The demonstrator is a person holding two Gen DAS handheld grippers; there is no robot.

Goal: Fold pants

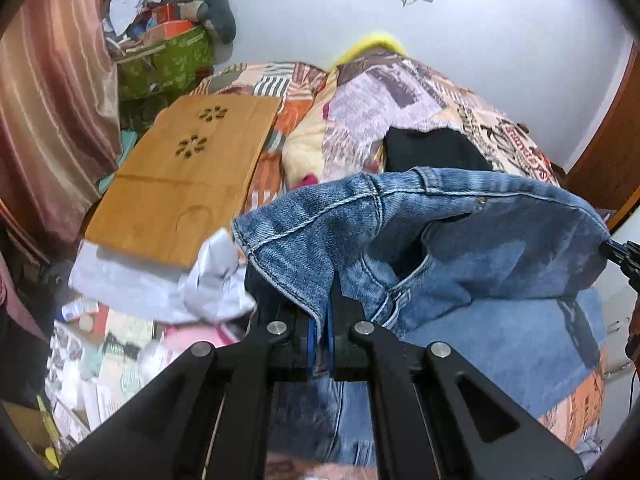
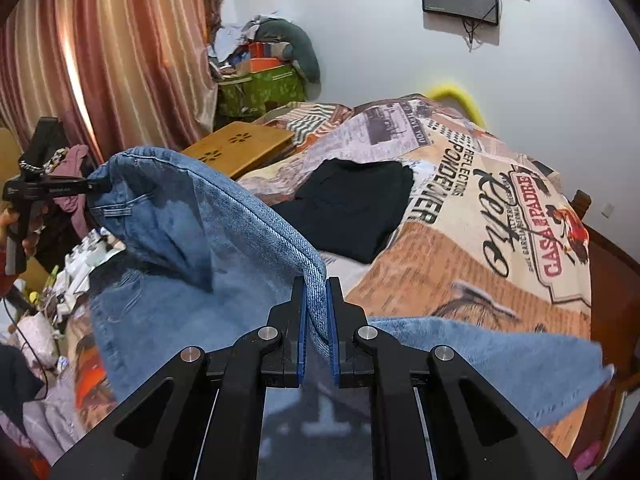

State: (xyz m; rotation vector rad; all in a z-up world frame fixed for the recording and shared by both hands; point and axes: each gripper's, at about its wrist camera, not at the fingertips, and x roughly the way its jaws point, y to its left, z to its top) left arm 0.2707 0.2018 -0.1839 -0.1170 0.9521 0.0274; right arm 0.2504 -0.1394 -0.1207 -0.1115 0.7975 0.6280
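Observation:
A pair of blue jeans [image 1: 460, 232] hangs lifted over the bed, stretched between both grippers. My left gripper [image 1: 322, 320] is shut on one end of the waistband, near a front pocket. My right gripper [image 2: 317, 300] is shut on a thick seam of the jeans [image 2: 224, 240] at the other end. The right gripper's tip [image 1: 624, 258] shows at the right edge of the left wrist view. In the right wrist view the left gripper [image 2: 94, 186] bites the denim at far left, held by a hand [image 2: 30, 236]. The legs trail down onto the bedspread.
A printed bedspread [image 2: 500, 220] covers the bed, with a folded black garment [image 2: 352, 208] on it. A wooden lap desk [image 1: 180, 176] lies at the bed's left side. Clutter, boxes and a striped curtain [image 2: 100, 60] fill the left; a wooden bed frame [image 2: 616, 280] runs along the right.

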